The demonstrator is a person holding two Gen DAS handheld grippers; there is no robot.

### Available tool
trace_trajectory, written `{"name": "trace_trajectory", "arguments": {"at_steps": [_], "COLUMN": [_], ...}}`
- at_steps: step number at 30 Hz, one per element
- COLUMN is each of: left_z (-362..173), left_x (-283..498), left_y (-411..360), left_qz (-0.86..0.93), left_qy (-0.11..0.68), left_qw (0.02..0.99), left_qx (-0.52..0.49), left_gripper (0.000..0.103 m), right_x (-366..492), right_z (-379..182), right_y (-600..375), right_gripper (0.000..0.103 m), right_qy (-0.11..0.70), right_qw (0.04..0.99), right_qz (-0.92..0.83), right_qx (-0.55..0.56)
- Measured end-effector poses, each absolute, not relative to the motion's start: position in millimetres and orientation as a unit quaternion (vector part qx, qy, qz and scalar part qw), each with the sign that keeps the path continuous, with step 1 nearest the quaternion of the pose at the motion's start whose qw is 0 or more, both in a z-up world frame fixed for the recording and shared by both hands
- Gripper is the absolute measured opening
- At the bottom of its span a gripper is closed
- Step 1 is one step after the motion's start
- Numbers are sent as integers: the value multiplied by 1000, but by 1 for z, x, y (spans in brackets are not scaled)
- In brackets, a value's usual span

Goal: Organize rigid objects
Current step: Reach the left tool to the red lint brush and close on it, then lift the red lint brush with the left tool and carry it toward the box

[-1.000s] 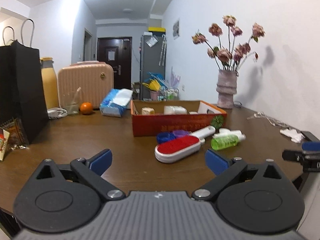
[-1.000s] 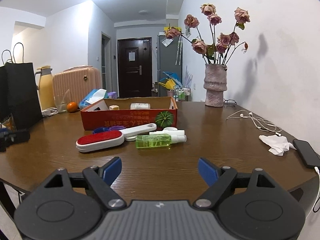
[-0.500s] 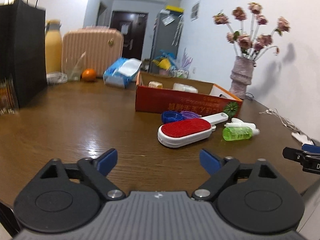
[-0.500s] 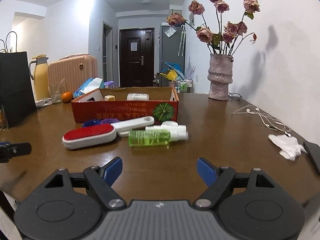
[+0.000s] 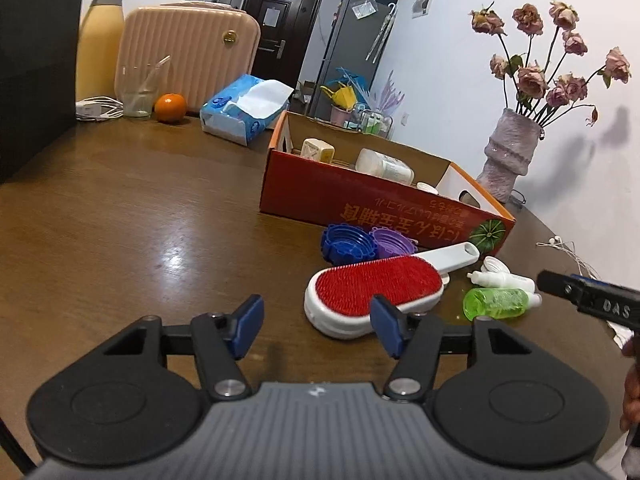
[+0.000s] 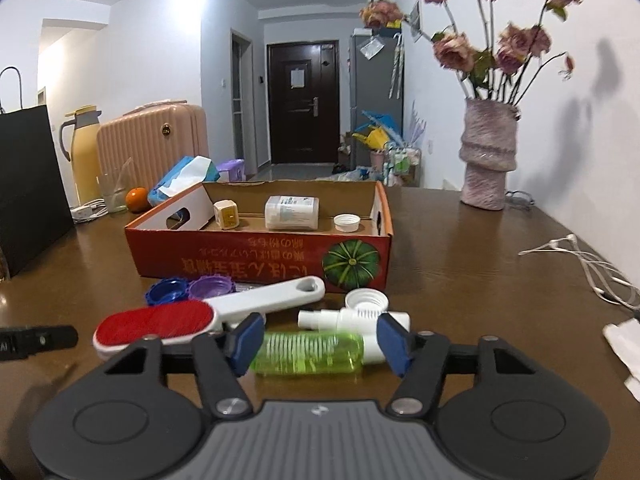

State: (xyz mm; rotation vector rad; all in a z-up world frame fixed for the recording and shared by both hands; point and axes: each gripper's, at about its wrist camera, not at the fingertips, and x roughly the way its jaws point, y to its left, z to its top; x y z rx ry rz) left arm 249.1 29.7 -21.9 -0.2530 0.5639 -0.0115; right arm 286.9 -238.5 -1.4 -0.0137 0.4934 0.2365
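Observation:
A red-and-white lint brush (image 5: 376, 288) lies on the brown table (image 5: 140, 220) in front of an orange cardboard box (image 5: 360, 204). My left gripper (image 5: 318, 328) hovers just short of the brush's near end, its jaws closing with the pads not pressing on anything. In the right wrist view a green bottle (image 6: 308, 354) lies crosswise between the fingertips of my right gripper (image 6: 319, 342). Those jaws are closing too, and the pads show no squeeze on the bottle. A white spray bottle (image 6: 352, 316), a white cap (image 6: 366, 300), a blue cap (image 5: 344, 242) and a purple cap (image 5: 392, 242) lie nearby.
The box (image 6: 256, 260) holds a white bottle (image 6: 292, 212), a small cube (image 6: 226, 214) and a white cap (image 6: 347, 222). A vase of flowers (image 6: 486, 160), earphones (image 6: 592, 264), a tissue pack (image 5: 244, 112), an orange (image 5: 171, 107), a pink case (image 5: 188, 56) and a black bag (image 6: 30, 184) ring the table.
Both grippers have come forward toward the objects by the box, and both pairs of jaws have narrowed. The left view has tilted down and rolled.

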Motion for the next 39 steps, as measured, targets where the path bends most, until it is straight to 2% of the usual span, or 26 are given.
{"name": "trace_trajectory", "arguments": {"at_steps": [6, 13, 16, 21, 23, 25, 26, 27, 28, 29, 34, 39], "left_z": [-29, -39, -41, -45, -44, -44, -43, -42, -41, -40, -40, -30], "left_x": [272, 294, 300, 306, 307, 306, 306, 306, 306, 306, 306, 291], "left_y": [33, 44, 45, 45, 45, 44, 44, 42, 40, 39, 44, 45], "left_qz": [-4, -18, -24, -27, -28, -38, -48, -61, -64, -62, -55, -48], "left_qy": [291, 310, 309, 304, 304, 303, 303, 302, 305, 306, 318, 303], "left_qw": [946, 932, 931, 933, 932, 932, 932, 931, 930, 930, 920, 927], "left_qx": [-143, -185, -193, -193, -193, -193, -195, -197, -195, -192, -225, -217], "left_gripper": [53, 53, 54, 62, 62, 55, 43, 37, 37, 37, 36, 33], "right_x": [342, 393, 409, 427, 431, 435, 436, 438, 440, 441, 433, 411], "right_z": [-5, -16, -24, -34, -35, -36, -36, -36, -36, -36, -32, -19], "right_y": [-238, -233, -230, -229, -230, -232, -233, -235, -237, -238, -233, -235], "right_gripper": [46, 42, 38, 30, 24, 21, 19, 18, 12, 11, 11, 11], "right_qy": [276, 301, 317, 330, 334, 340, 342, 344, 346, 348, 343, 329], "right_qw": [953, 944, 938, 935, 932, 929, 927, 925, 923, 921, 924, 929], "right_qz": [128, 135, 139, 131, 139, 148, 153, 158, 164, 169, 162, 163], "right_qx": [5, 8, 6, 8, 17, 22, 28, 35, 44, 51, 40, 41]}}
